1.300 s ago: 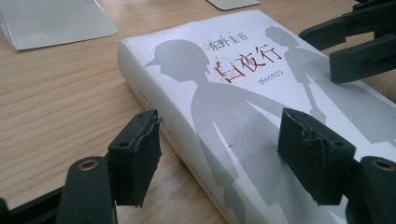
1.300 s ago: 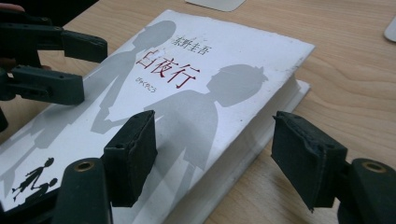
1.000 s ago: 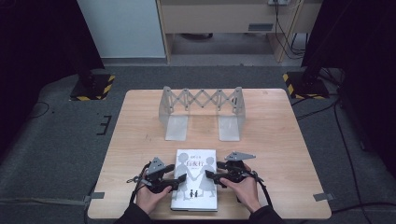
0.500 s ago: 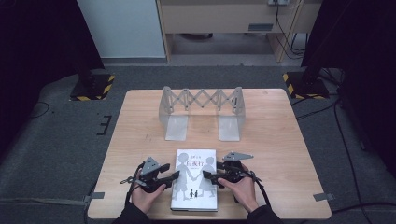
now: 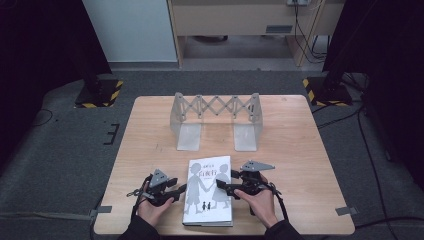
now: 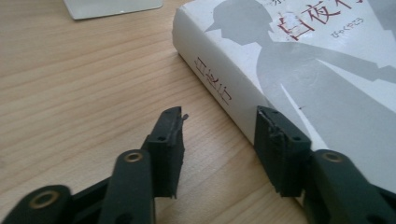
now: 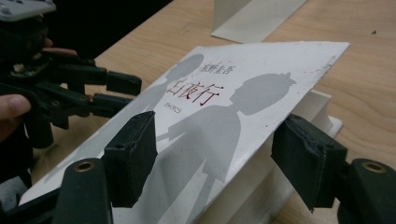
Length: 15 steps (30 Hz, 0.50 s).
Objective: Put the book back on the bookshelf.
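A white book (image 5: 207, 192) with grey silhouettes and red title characters lies near the table's front edge. In the left gripper view its spine (image 6: 219, 88) runs between my jaws. My left gripper (image 6: 219, 126) has just been closing; one jaw is on the wood clear of the spine, the other sits over the cover's edge. My right gripper (image 7: 219, 158) is open at the book's other long side. The front cover (image 7: 243, 93) is lifted off the page block (image 7: 322, 109), with one jaw above it and one below its free edge. The left gripper (image 7: 93, 93) faces it across the book.
A grey expanding rack (image 5: 215, 117) with two upright end plates stands at the middle of the wooden table (image 5: 300, 145). Bare wood lies between the rack and the book. The person's hands (image 5: 260, 200) come in over the front edge. Dark floor surrounds the table.
The left gripper's jaws stand a little narrower at the book's spine than before. Both hands have stayed almost in place, and the book has not shifted.
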### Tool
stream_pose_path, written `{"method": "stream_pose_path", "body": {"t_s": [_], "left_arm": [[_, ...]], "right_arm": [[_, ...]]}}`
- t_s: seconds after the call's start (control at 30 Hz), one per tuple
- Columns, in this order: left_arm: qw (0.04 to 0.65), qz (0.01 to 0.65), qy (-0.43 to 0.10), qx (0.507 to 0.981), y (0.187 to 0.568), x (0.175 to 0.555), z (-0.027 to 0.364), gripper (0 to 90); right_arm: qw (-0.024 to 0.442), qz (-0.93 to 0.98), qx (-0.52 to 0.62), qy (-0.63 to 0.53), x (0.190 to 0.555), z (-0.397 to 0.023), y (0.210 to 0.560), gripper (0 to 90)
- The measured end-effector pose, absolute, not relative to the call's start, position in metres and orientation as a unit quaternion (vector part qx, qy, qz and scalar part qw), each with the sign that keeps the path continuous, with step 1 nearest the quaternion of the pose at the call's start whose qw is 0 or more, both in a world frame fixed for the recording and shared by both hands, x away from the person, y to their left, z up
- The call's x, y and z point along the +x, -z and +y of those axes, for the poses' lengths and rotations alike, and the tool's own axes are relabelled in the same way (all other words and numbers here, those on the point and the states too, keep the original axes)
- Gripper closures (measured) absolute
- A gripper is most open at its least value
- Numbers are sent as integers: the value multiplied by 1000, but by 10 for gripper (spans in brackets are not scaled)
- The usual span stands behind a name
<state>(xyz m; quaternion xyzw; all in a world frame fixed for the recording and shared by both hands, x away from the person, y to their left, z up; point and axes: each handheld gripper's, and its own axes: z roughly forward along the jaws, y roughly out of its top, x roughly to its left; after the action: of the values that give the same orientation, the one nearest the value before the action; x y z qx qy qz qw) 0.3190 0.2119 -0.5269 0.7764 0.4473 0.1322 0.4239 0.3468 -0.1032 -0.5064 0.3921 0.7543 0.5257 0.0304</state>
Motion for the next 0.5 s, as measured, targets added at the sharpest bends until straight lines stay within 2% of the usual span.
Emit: {"method": "stream_pose_path", "body": {"t_s": [0.2,0.33,0.5], "left_arm": [[424,455,-144,770,527,320,207,607],[427,470,-137,760,528,322,203,732],[429,470,-141,759,528,321,199,816]], "right_arm": [[28,749,387,-537,347,-103,504,317],[25,750,386,-537,348,-102,503,318],[21,749,390,-536,349,-104,506,330]]}}
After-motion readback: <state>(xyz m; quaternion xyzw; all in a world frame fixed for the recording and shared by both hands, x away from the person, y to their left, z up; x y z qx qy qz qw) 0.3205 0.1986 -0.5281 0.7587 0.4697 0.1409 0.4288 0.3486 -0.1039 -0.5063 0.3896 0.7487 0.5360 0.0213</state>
